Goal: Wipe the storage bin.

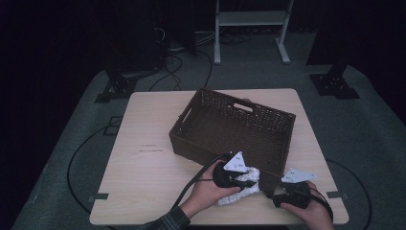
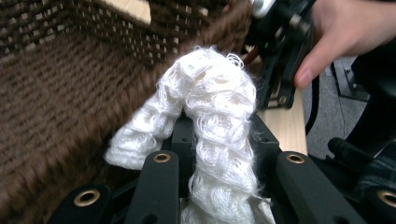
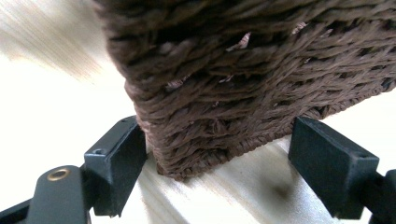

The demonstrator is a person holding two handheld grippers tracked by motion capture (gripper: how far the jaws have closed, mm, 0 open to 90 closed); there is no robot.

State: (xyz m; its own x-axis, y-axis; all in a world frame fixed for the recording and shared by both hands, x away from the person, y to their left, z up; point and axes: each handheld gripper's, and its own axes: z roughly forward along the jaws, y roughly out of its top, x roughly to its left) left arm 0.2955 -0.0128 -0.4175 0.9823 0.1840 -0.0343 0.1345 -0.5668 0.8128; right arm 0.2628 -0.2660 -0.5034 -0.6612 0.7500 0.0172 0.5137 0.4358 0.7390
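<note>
White knitted cloth [image 2: 210, 121] is pinched between the jaws of the left gripper [image 1: 235, 180], which are pressed together on it. In the left gripper view the cloth is draped up and over from between the jaws, with one loop hanging down to their left side. Just ahead of that gripper the near wall of the basket [image 1: 194, 127] is seen, and the cloth is held against or just in front of that wall; whether they touch cannot be told. In the high view the cloth [image 1: 239, 189] is seen bunched under and around the left gripper, above the table [image 1: 143, 167] near its front edge. The right gripper [image 1: 287, 194] is held just to the right of the left one, low at the table. Its jaws are spread, and the near corner of the basket [image 3: 243, 84] is seen between them; the left jaw is close against the weave, while the right jaw is kept apart from it.
</note>
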